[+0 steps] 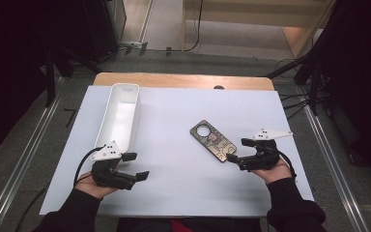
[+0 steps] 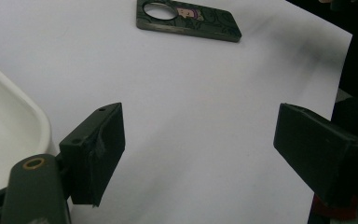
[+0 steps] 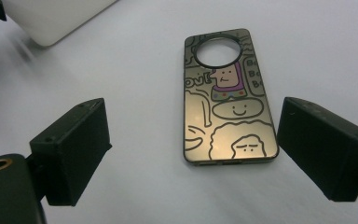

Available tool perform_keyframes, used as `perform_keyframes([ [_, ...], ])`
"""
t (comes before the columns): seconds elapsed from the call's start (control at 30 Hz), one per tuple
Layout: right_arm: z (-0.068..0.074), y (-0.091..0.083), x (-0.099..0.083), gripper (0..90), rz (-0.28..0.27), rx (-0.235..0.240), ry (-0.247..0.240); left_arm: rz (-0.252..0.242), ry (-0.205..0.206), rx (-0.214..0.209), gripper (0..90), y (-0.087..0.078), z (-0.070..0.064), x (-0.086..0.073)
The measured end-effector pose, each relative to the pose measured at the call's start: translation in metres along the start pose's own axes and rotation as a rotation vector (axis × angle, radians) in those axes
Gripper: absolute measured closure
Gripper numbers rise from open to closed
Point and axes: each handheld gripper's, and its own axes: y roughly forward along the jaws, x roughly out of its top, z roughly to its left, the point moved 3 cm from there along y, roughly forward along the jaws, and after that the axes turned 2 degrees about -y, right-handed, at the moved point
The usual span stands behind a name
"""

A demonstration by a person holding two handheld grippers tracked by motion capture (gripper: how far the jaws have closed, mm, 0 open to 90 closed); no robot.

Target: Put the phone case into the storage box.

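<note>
A person is sitting at a white surface point(image 1: 174, 183), holding a gripper in each hand. The right gripper point(image 1: 236, 151) is hovering just beside the near end of a phone case point(image 1: 213, 140), which is lying flat and face-up near the middle-right of the surface, its round camera cutout pointing away from the person. In the right gripper view the fingers point(image 3: 74, 149) are spread wide and released, with the phone case point(image 3: 228, 98) lying between and slightly ahead of them, not yet touched. The left gripper point(image 1: 137, 166) is resting low at the near left, its fingers point(image 2: 98, 149) also released and holding nothing, just beside the near end of a long white tray point(image 1: 121, 113).

The step in hand is probably a grasp of the case. To do it well, the right gripper should be lowering until its fingers straddle the case's long edges, squarely and level, then closing gently, since the thin, glossy shell looks likely to slip or skid.
</note>
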Motion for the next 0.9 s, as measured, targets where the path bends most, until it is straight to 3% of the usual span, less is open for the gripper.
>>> perform_keyframes([
  [0.9, -0.013, 0.028, 0.030, 8.6, -0.014, -0.023, -0.006, 0.001, -0.004, -0.002, 16.3, 0.000, 0.000, 0.000],
])
